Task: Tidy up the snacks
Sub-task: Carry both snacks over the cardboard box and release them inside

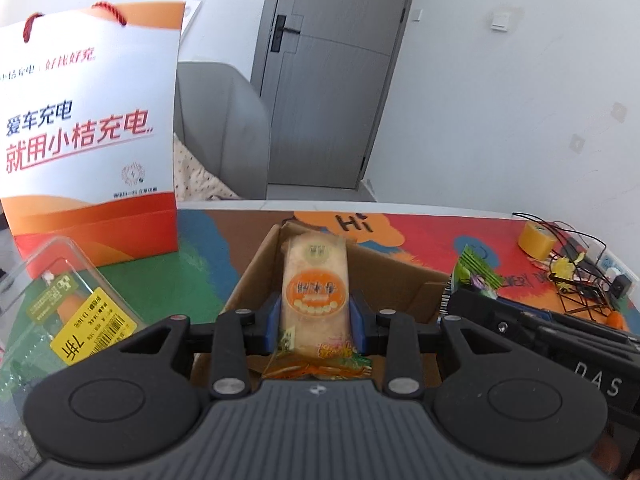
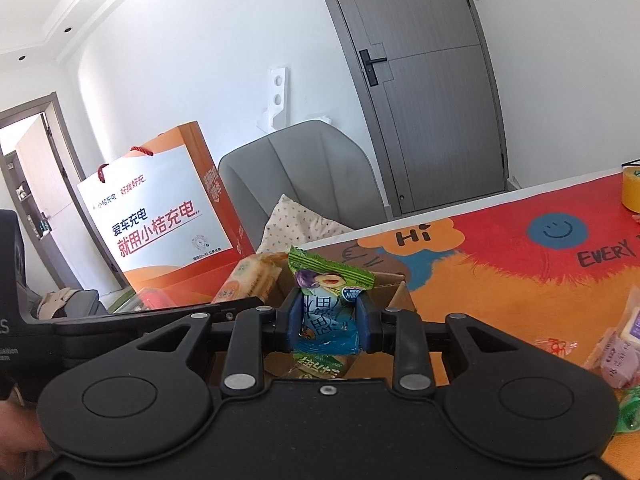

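- We see the left hand-held gripper (image 1: 316, 322) clamped on a pale rice-cracker packet (image 1: 315, 280) with an orange label, its blue pads pressing both sides.
- That packet stands upright between the jaws, right over the open cardboard box (image 1: 256, 276), its orange crimped end hanging towards the camera.
- We have the right hand-held gripper (image 2: 329, 326) squeezed tight on a small blue-and-green plum candy packet (image 2: 326, 304), green crimped top poking up above the pads.
- In the right wrist view the candy packet sits above the cardboard box's near edge, and the cracker packet (image 2: 248, 276) shows just to its left.
- The box rests on the colourful surface (image 1: 420, 236), printed with "Hi" and a smiley.
- An orange and white gift bag (image 1: 88, 128) with red cord handles stands upright at the surface's left.
- A clear plastic clamshell tray (image 1: 60, 304) with a yellow discount sticker lies near the bag.
- More wrapped snacks (image 2: 624, 344) lie loose on the surface at right.
- A yellow tape roll (image 1: 538, 240) sits at the far right corner, beside a black wire stand (image 1: 576, 276).
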`<state>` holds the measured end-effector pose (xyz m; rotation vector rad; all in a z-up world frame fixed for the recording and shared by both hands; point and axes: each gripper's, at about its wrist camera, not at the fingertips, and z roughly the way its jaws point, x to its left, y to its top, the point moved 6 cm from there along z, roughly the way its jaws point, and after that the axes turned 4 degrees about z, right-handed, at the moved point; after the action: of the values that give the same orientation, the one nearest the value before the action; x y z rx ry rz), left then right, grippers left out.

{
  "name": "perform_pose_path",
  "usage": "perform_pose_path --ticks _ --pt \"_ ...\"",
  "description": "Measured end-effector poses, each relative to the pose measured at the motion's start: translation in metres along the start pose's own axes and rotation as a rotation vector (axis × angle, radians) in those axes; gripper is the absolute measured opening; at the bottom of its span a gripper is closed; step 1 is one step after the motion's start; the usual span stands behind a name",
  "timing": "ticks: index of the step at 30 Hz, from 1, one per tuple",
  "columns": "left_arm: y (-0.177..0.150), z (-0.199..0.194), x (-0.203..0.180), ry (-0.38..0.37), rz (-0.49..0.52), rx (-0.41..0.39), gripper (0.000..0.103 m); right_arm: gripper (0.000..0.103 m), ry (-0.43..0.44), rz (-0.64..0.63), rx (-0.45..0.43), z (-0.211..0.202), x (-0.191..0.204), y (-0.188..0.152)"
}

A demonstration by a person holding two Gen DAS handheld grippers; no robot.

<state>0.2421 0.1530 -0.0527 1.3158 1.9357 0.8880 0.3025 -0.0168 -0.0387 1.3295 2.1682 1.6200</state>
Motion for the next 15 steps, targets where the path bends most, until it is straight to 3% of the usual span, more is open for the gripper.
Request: perform_pose_path --ticks 7,12,15 --pt "0.0 -0.006 0.008 0.019 -0.015 -0.008 0.041 0.029 -0.019 0.008 0.024 0.012 -0.003 -0.004" --pt "-0.001 -0.017 0.011 0.021 -0.036 -0.015 0.059 0.033 -0.016 0.008 0.025 0.014 -0.001 -0.003" --pt "-0.003 -0.024 0.012 0.028 -0.053 -0.024 0.07 0.043 -0.019 0.018 0.011 0.008 0.0 -0.001"
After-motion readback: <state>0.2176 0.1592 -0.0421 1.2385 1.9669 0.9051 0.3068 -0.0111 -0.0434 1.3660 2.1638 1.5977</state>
